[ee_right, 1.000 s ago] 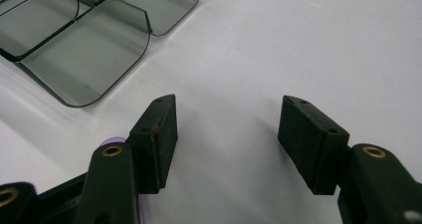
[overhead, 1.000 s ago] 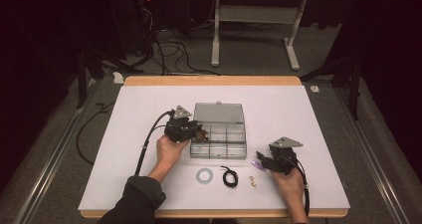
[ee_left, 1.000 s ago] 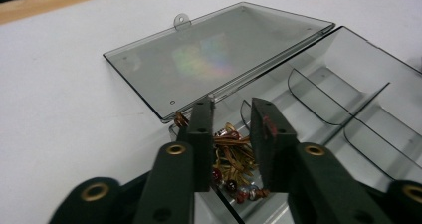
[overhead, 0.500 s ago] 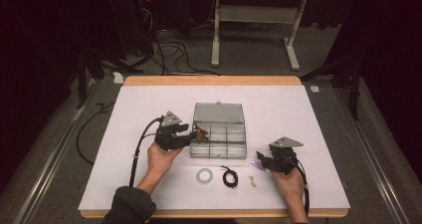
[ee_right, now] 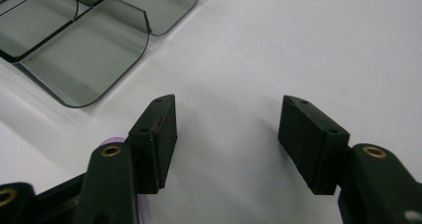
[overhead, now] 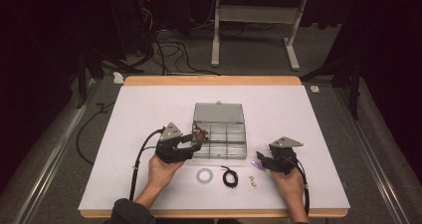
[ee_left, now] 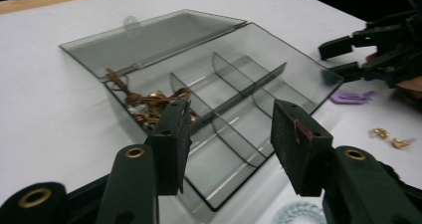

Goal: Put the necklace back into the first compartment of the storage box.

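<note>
A clear grey compartment box point(overhead: 220, 143) lies mid-table with its lid point(overhead: 218, 113) laid back. Brown and gold jewellery point(overhead: 201, 132) sits in its far-left compartment, also seen in the left gripper view as a tangle point(ee_left: 149, 102). My left gripper point(overhead: 197, 142) is just left of the box point(ee_left: 278, 79). Its jaws point(ee_left: 231, 114) have just been opening and are open, with nothing between them. My right gripper point(overhead: 261, 162) rests right of the box, open and empty point(ee_right: 229, 104), beside a small purple piece point(overhead: 257, 164).
On the white table cover near the front edge lie a pale ring-shaped bracelet point(overhead: 203, 174), a black cord loop point(overhead: 229, 176) and small gold earrings point(overhead: 254, 180). The box's rounded corner point(ee_right: 89, 59) lies ahead and left of the right jaws.
My left gripper has drawn back from over the box's left compartment, toward the left and the near edge. The jewellery stays in the box. The right hand has not moved.
</note>
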The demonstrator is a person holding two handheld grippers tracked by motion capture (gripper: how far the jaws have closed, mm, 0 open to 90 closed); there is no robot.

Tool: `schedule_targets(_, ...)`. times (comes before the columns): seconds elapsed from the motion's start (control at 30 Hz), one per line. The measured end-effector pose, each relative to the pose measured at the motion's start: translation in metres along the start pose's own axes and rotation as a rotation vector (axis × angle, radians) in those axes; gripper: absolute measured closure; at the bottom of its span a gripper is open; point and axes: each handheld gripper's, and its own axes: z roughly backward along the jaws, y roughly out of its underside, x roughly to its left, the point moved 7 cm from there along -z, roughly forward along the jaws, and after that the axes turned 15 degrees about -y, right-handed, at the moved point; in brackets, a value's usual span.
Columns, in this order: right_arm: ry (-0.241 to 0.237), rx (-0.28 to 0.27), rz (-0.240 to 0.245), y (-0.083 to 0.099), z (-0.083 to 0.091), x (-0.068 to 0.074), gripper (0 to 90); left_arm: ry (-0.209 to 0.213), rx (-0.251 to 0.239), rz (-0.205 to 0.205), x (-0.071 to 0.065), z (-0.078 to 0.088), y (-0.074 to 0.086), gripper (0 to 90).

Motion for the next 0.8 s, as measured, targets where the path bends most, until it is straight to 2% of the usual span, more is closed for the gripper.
schedule_targets(0.23,0.000,0.000,0.000,0.000,0.000,0.000,41.0,0.047,0.009,-0.021,-0.021,-0.001,0.006,50.7)
schedule_targets(0.4,-0.002,0.000,-0.001,0.000,0.000,0.000,41.1,0.084,0.022,-0.061,-0.042,-0.003,0.011,51.0)
schedule_targets(0.5,-0.002,0.000,-0.003,0.000,0.000,0.000,41.1,0.103,0.029,-0.059,-0.053,-0.005,0.013,51.0)
schedule_targets(0.67,-0.003,-0.001,-0.005,0.000,0.000,0.000,41.0,0.122,0.049,-0.061,-0.067,-0.009,0.017,51.3)
schedule_targets(0.8,-0.005,-0.001,-0.007,0.000,0.000,0.000,41.0,0.117,0.073,-0.084,-0.074,-0.015,0.021,51.7)
